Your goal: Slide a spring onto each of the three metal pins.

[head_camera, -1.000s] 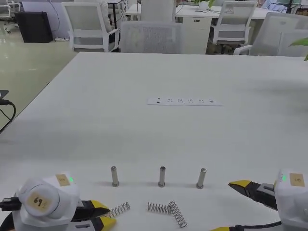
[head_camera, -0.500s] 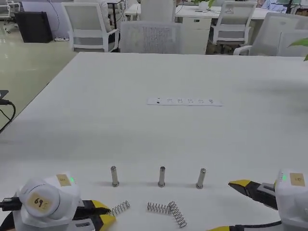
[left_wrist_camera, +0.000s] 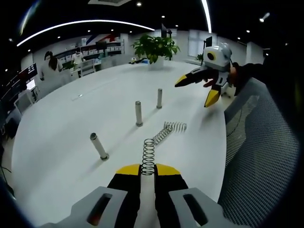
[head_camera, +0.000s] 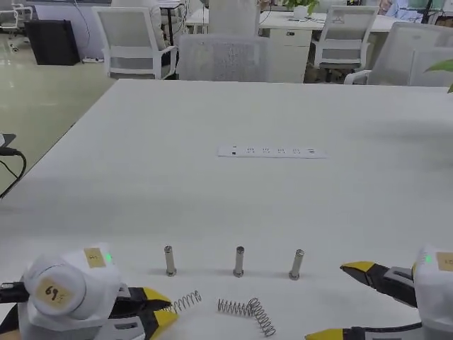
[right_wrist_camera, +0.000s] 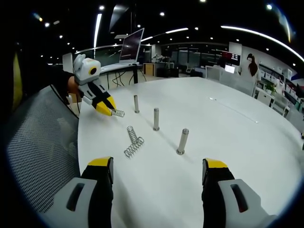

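Note:
Three metal pins (head_camera: pixel 170 261) (head_camera: pixel 239 261) (head_camera: pixel 296 264) stand upright in a row on the white table. My left gripper (head_camera: pixel 166 312) (left_wrist_camera: pixel 147 168), at the lower left, is shut on the near end of a spring (head_camera: pixel 182 302) (left_wrist_camera: pixel 148 154) that sticks out ahead of its jaws, in front of the left pin (left_wrist_camera: pixel 99 146). Two more springs (head_camera: pixel 233 307) (head_camera: pixel 260 316) lie touching each other in front of the middle pin. At the lower right my right gripper (head_camera: pixel 343 301) (right_wrist_camera: pixel 156 166) stands open with nothing between its jaws, to the right of the right pin (right_wrist_camera: pixel 181 141).
A white power strip (head_camera: pixel 271 151) lies mid-table beyond the pins. Office chairs (head_camera: pixel 223 57) stand along the table's far edge. A mesh chair back (left_wrist_camera: pixel 256 156) is close to the near edge.
My left gripper's jaws have closed on the end of the left spring, and the spring has shifted slightly right and forward. The right gripper has barely moved.

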